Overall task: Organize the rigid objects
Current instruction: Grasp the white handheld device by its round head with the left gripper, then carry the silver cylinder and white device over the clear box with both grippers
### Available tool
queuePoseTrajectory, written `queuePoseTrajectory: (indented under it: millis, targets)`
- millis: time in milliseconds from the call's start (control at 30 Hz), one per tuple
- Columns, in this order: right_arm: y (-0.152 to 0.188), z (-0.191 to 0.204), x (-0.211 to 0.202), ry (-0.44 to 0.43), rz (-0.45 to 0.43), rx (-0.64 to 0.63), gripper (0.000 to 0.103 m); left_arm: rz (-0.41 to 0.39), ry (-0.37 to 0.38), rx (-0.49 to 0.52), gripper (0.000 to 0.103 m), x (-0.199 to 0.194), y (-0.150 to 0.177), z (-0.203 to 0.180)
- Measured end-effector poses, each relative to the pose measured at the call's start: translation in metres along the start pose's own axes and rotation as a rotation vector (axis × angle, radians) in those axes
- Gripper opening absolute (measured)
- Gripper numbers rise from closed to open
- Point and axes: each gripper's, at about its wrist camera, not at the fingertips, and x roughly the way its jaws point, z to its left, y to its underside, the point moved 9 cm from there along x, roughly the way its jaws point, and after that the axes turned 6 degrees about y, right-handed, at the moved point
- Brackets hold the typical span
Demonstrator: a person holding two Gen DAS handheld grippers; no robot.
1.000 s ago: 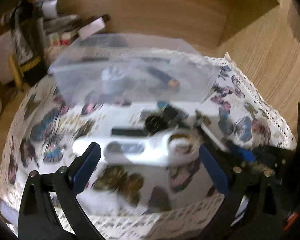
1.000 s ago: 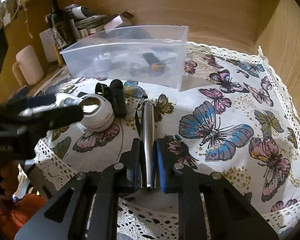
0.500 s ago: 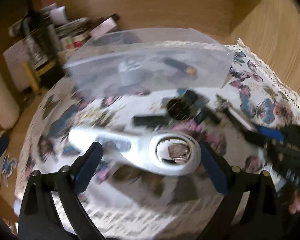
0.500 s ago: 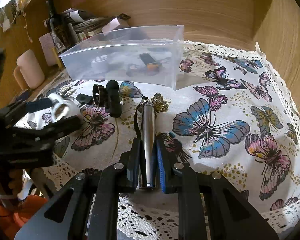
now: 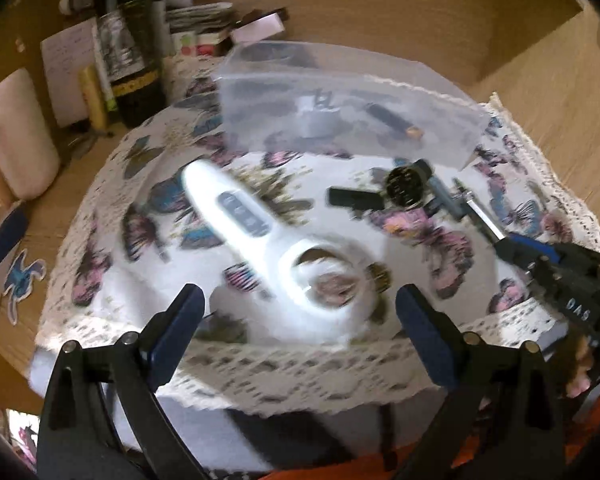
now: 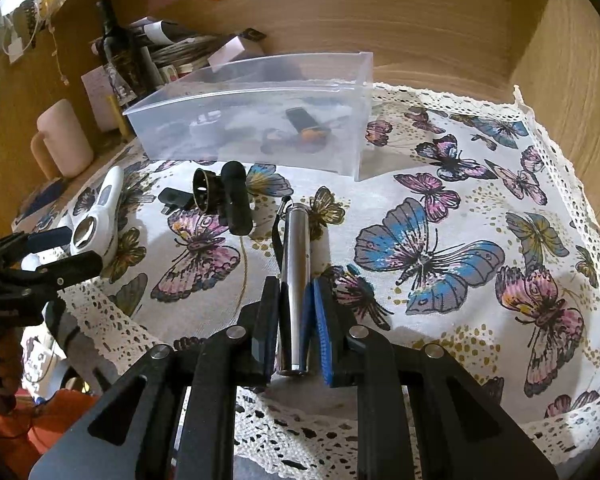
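Observation:
My right gripper (image 6: 294,320) is shut on a silver metal cylinder (image 6: 296,264) that lies on the butterfly cloth (image 6: 440,248). My left gripper (image 5: 300,320) is open, its jaws on either side of the round head of a white handheld device (image 5: 268,240); it also shows in the right wrist view (image 6: 96,220). A black flashlight-like item (image 6: 228,196) and a small black piece (image 6: 174,198) lie near a clear plastic bin (image 6: 260,120) that holds a black-and-orange item (image 6: 306,122) and other small objects.
A pink mug (image 6: 62,142), a dark bottle (image 6: 118,50) and stacked papers stand at the back left. A wooden wall runs behind and to the right. The lace edge of the cloth (image 6: 300,424) hangs over the table's front.
The left gripper has pulled back toward the table's front edge, and the white device now lies diagonally ahead between its open jaws. The right gripper stays shut on the cylinder.

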Motion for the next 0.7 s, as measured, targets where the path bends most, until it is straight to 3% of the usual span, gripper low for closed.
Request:
queuePoseTrajectory:
  millis: [133, 233, 300, 400, 500, 567, 700]
  targets:
    - [-0.003, -0.002, 0.002, 0.008, 0.007, 0.004, 0.029, -0.005, -0.033, -0.007, 0.098, 0.018, -0.011, -0.009]
    - [-0.005, -0.001, 0.005, 0.023, 0.011, -0.007, 0.03, 0.011, -0.052, -0.042, 0.095, 0.03, -0.009, -0.002]
    - [-0.005, 0.0, 0.009, 0.033, 0.014, -0.019, 0.03, -0.019, -0.097, -0.021, 0.079, 0.027, -0.01, 0.003]
    - [-0.006, 0.004, 0.012, 0.056, 0.007, -0.047, 0.03, -0.042, -0.096, -0.024, 0.064, 0.021, -0.008, 0.01]
    - [-0.008, 0.008, 0.015, 0.065, -0.004, -0.061, 0.022, -0.052, -0.108, -0.016, 0.051, 0.016, -0.005, 0.017]
    - [-0.009, 0.01, 0.015, 0.07, -0.008, -0.064, 0.015, -0.061, -0.112, -0.002, 0.044, 0.011, -0.002, 0.021]
    - [-0.009, 0.01, 0.014, 0.075, -0.009, -0.047, 0.014, -0.071, -0.107, 0.022, 0.042, 0.001, 0.002, 0.024]
